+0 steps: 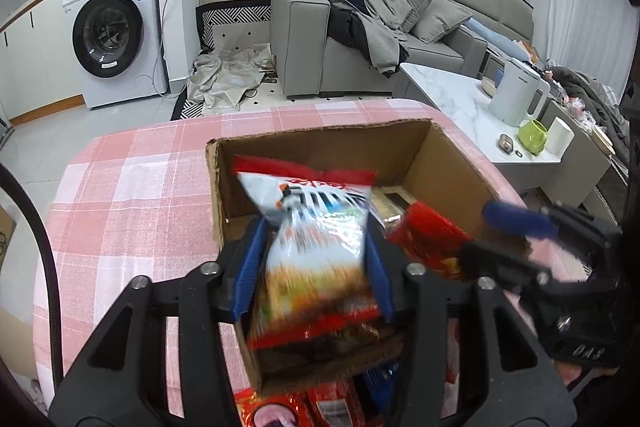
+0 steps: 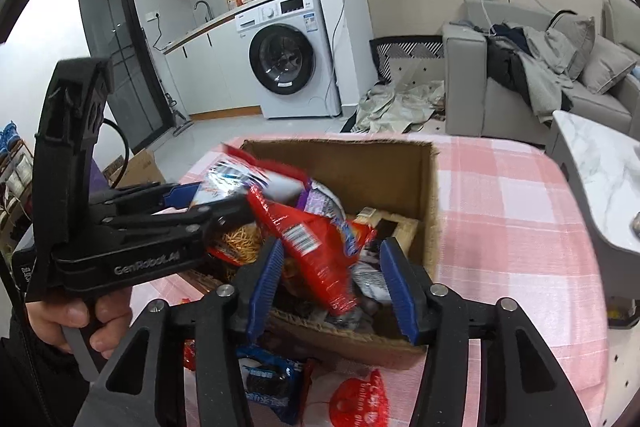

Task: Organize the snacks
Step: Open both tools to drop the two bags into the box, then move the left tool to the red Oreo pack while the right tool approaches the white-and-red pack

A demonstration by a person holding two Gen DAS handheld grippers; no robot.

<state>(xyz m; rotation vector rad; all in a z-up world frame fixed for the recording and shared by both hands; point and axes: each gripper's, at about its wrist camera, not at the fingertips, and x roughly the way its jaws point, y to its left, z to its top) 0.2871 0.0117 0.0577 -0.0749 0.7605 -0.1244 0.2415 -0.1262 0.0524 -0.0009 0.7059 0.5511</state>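
Light, crinkly, slippery chip bag (image 1: 316,251) loose between left gripper (image 1: 312,267) jaws; red packet (image 2: 316,259) loose between right gripper (image 2: 332,287) jaws. Best pinched at the flat sealed edge, above box (image 1: 440,163).

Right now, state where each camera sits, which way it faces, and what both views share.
Left wrist: on the left tongs, which flank a white snack bag, looking down into the cardboard box; the right tongs show at right.
Right wrist: on the right tongs, which flank a red packet, facing the same box; the left tongs and left hand show at left.
Shared: box, checked tablecloth, washing machine, sofa.
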